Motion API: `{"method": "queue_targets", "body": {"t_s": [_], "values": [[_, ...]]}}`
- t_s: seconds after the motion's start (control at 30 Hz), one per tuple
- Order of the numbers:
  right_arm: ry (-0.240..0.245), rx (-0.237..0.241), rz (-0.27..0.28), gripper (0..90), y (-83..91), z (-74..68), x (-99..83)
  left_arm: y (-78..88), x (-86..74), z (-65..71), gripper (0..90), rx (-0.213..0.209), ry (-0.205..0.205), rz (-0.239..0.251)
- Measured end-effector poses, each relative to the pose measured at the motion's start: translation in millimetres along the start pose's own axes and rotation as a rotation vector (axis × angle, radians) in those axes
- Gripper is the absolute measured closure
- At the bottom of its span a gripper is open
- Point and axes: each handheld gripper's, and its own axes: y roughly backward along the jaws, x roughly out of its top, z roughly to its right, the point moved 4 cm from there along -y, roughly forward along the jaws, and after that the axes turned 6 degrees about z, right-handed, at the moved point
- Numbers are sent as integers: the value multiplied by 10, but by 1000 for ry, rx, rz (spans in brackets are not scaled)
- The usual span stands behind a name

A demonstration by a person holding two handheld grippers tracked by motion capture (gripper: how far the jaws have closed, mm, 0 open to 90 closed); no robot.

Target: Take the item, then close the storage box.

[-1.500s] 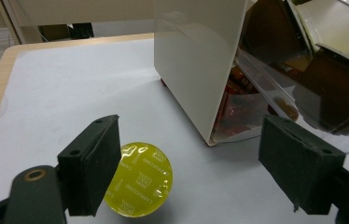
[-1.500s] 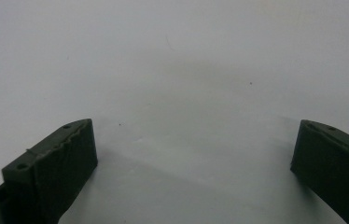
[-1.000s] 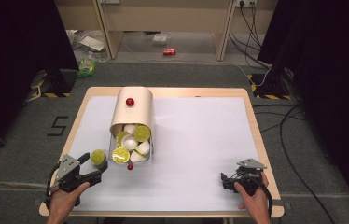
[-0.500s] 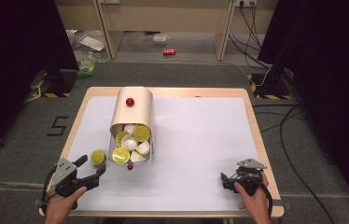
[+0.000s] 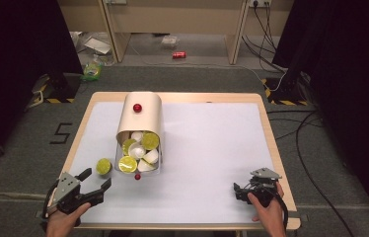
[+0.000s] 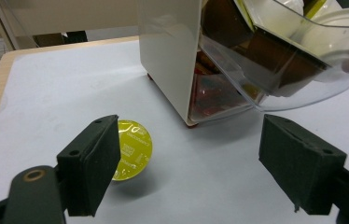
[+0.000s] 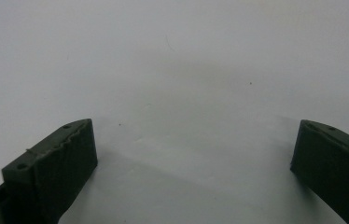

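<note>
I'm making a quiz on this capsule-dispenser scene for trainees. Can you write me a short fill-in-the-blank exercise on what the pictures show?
1. The loose capsule on the table has a ____ foil lid.
2. The left gripper has its jaws ____, with nothing between them.
3. The knob on top of the dispenser is ____.
4. The right gripper rests on the white table cover, near its ____ edge.

Missing words: yellow; open; red; front
</note>
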Motion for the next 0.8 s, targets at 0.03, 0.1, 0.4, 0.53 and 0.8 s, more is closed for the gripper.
{"method": "queue_targets", "body": {"t_s": [0.03,0.1,0.4,0.53,0.8], "values": [[-4,-1,-1,5,1,-4,-1,-1,-1,12,199,-3,2,1],[-4,-1,-1,5,1,-3,-1,4,3,28,199,-6,1,2],[-4,-1,-2,5,0,-3,0,19,7,106,192,-25,-27,-9],[-2,-4,-2,7,4,-8,-1,24,17,152,189,-32,-31,-5],[2,-5,-2,8,5,-8,-1,-19,48,224,184,-50,-52,-8]]}}
